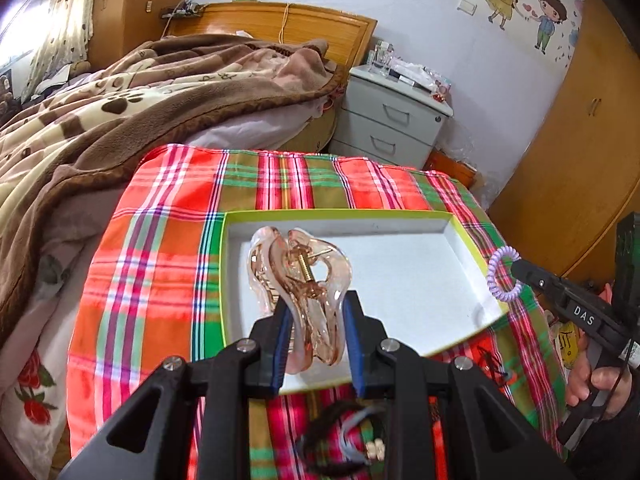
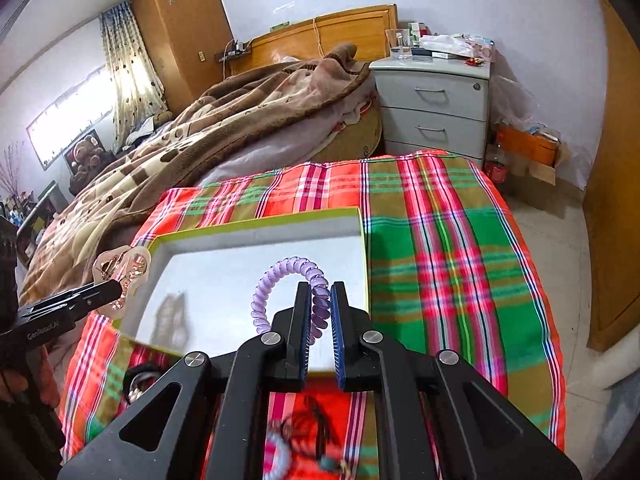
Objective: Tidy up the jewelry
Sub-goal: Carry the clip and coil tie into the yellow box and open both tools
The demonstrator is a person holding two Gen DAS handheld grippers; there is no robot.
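Left wrist view: both sets of jaws carry pieces over the open box, ready to set them down.

The left gripper (image 1: 316, 320) pinches a clear pink hair claw (image 1: 298, 276) above the white box (image 1: 400, 276); the right gripper (image 2: 320, 312) pinches a purple coil hair tie (image 2: 294, 276) there too. Lower each piece until it touches the box floor, well apart, before spreading the jaws; more pieces (image 1: 344, 436) wait on the plaid cloth (image 1: 160, 248) over the surface.

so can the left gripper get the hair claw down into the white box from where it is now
Probably yes. The left gripper holds the clear pink hair claw already over the open white box, whose floor below looks bare. The right gripper, holding the purple coil hair tie, hangs over the opposite side.
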